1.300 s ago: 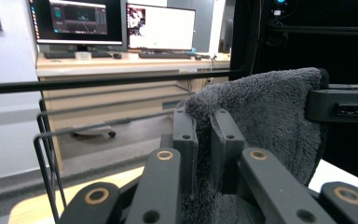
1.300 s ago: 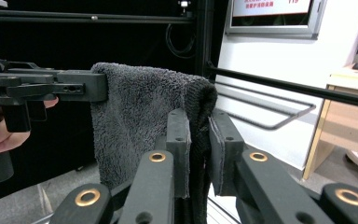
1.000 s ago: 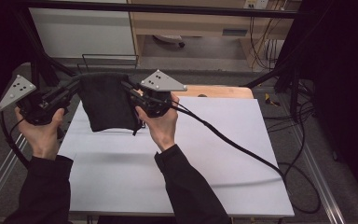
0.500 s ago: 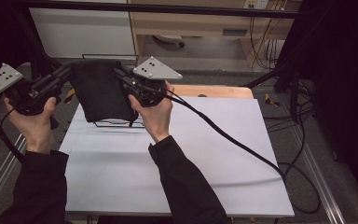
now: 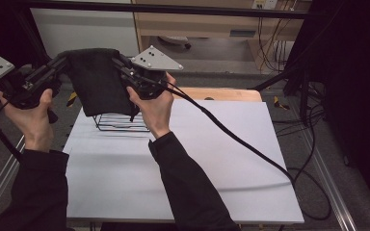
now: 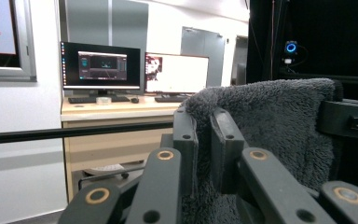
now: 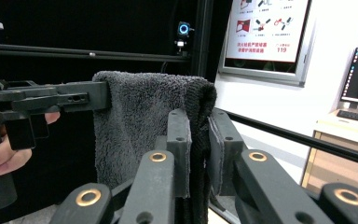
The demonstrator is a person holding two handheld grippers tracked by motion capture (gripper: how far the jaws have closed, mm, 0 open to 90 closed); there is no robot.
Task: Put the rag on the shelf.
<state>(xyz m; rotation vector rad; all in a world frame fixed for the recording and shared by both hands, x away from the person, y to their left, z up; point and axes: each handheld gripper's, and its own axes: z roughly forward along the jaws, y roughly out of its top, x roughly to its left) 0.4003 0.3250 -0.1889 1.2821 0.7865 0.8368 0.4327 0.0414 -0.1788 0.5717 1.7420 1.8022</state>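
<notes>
Both hands are holding black two-jaw claws raised side by side: the left claw (image 5: 67,61) and the right claw (image 5: 115,58) are each pinching closed, forearms angling inward.

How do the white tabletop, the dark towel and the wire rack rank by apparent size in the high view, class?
1. White tabletop, largest.
2. Dark towel; held nearer the camera, so it may look oversized.
3. Wire rack, partly hidden behind the towel; unsure.
</notes>
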